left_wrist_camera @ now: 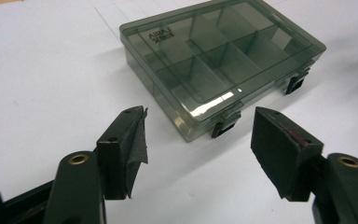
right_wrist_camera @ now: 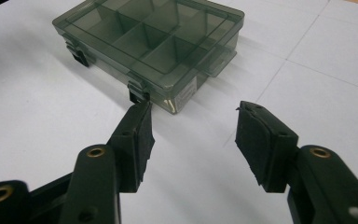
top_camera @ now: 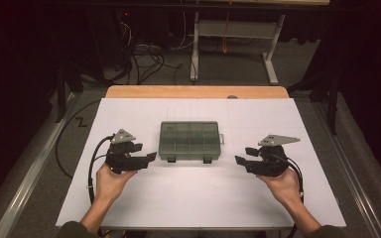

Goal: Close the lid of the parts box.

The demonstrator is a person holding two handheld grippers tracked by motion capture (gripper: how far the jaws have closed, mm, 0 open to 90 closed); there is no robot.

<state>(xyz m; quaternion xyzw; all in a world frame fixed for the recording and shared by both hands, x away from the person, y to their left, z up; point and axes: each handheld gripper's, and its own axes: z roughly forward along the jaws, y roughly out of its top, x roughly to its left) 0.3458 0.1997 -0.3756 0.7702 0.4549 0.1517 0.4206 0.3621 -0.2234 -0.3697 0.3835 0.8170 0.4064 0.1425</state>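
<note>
One closed compartment box on a white table, two empty grippers flanking it.
High view: the white tabletop (top_camera: pixel 198 193) has a wooden far edge, with cables on the grey floor behind; one smoky organizer box (top_camera: pixel 190 141) sits at centre, between the left gripper (top_camera: pixel 146 152) and right gripper (top_camera: pixel 243 155). Left gripper view: jaws wide, empty; box upper centre, two latches (left_wrist_camera: pixel 223 125). Right gripper view: jaws wide, empty; box upper left.

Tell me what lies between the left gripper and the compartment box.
Nothing: bare white table separates the left gripper from the compartment box in the high view.
</note>
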